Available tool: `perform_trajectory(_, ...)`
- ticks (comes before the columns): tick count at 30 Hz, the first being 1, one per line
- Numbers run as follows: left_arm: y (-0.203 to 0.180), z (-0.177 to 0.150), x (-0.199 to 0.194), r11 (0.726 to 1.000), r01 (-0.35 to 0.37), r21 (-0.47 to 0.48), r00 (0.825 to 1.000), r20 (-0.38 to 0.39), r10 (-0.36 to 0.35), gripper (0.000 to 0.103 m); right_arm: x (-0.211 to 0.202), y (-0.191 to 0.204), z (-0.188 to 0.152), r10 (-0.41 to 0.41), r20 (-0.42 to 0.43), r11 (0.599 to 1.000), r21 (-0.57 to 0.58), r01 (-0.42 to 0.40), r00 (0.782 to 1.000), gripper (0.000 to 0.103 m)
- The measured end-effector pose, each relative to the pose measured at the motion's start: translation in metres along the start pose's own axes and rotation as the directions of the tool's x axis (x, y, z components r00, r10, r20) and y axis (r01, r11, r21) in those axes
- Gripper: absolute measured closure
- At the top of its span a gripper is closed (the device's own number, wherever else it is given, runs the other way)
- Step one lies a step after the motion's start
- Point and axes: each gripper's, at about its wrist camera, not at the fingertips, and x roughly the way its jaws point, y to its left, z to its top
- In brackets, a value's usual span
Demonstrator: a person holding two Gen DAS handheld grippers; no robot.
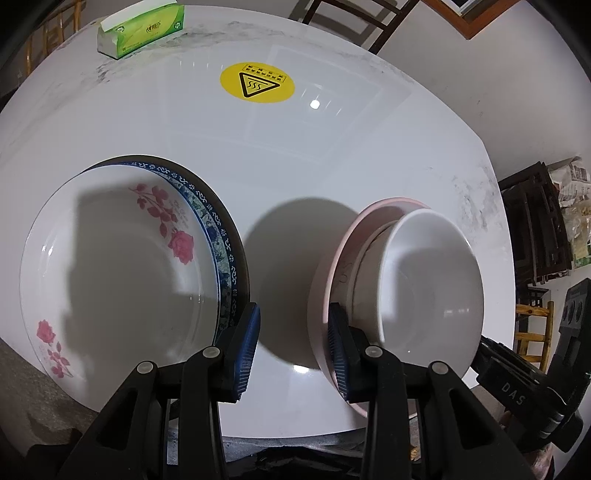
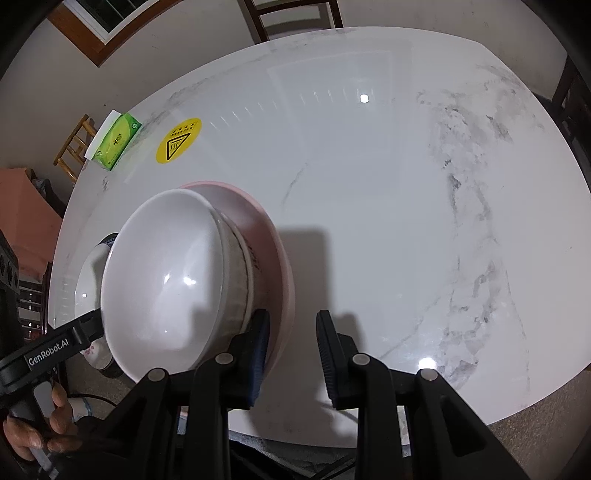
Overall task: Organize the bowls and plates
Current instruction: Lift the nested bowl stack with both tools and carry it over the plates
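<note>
On the left in the left wrist view, a white plate with pink roses (image 1: pixel 122 266) lies on a blue-patterned plate (image 1: pixel 218 236). To the right, a white bowl (image 1: pixel 432 280) sits in a greyish bowl (image 1: pixel 364 266) on a pink plate (image 1: pixel 332 266). My left gripper (image 1: pixel 293 350) hangs open over the bare table between the two stacks, with nothing between its fingers. In the right wrist view my right gripper (image 2: pixel 293 354) is open beside the same white bowl (image 2: pixel 166 280). Its left finger is close to the pink plate (image 2: pixel 273 236), whose rim reaches into the gap untouched.
The white marble table (image 1: pixel 295 166) carries a yellow warning sticker (image 1: pixel 257 82) and a green tissue box (image 1: pixel 140 29) at the far side. Wide bare tabletop (image 2: pixel 406 221) lies right of the bowls. A hand (image 2: pixel 55 424) holds the left gripper's handle. Dark chairs stand around the table.
</note>
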Motion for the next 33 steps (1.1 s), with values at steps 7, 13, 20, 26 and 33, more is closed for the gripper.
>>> perform_trajectory(7, -0.009, 0.001, 0.007, 1.000, 0.005, 0.028, 1.000, 0.017, -0.006, 0.073, 0.000, -0.007, 0.006, -0.016, 0.021, 1.000, 0.015, 0.015, 1.000, 0.077)
perform_trajectory(13, -0.017, 0.005, 0.011, 0.999, 0.011, 0.038, 0.999, 0.040, -0.013, 0.073, -0.002, -0.013, 0.009, -0.024, 0.045, 0.999, 0.031, 0.022, 0.999, 0.077)
perform_trajectory(20, -0.018, 0.005, 0.011, 0.999, 0.022, 0.030, 0.997, 0.072, -0.024, 0.073, -0.002, -0.013, 0.011, -0.037, 0.064, 0.999, 0.035, 0.035, 0.997, 0.077)
perform_trajectory(26, -0.018, 0.004, 0.011, 0.999, 0.029, 0.029, 0.994, 0.100, -0.032, 0.074, -0.001, -0.014, 0.012, -0.036, 0.068, 0.999, 0.036, 0.034, 0.997, 0.077)
perform_trajectory(33, -0.019, 0.003, 0.011, 0.999, 0.030, 0.031, 0.994, 0.106, -0.033, 0.076, -0.003, -0.012, 0.010, -0.035, 0.086, 0.999, 0.031, 0.032, 0.996, 0.081)
